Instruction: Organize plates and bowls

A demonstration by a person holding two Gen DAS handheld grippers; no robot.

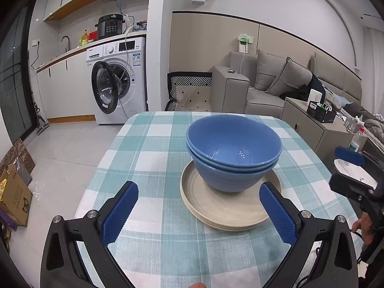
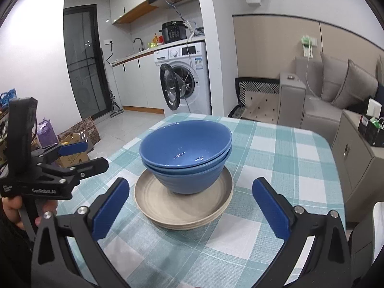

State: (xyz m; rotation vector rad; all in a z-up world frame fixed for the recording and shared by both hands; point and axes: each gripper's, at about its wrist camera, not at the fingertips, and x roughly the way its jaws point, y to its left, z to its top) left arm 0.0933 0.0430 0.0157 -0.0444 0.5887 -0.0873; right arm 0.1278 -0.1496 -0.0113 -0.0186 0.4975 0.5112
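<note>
Two blue bowls (image 1: 232,148) are nested one in the other and stand on a stack of beige plates (image 1: 204,199) in the middle of the checked table. The same bowls (image 2: 186,148) and plates (image 2: 153,196) show in the right wrist view. My left gripper (image 1: 199,210) is open and empty, held short of the plates on their near side. My right gripper (image 2: 190,207) is open and empty, also on the near side of the plates. Each gripper shows at the edge of the other's view, the right one (image 1: 348,168) and the left one (image 2: 81,156).
The teal and white checked tablecloth (image 1: 148,158) covers the table. Beyond it stand a washing machine (image 1: 120,79) with its door open, a grey sofa (image 1: 271,84) and a grey side cabinet (image 1: 312,124). Cardboard boxes (image 1: 14,192) lie on the floor at left.
</note>
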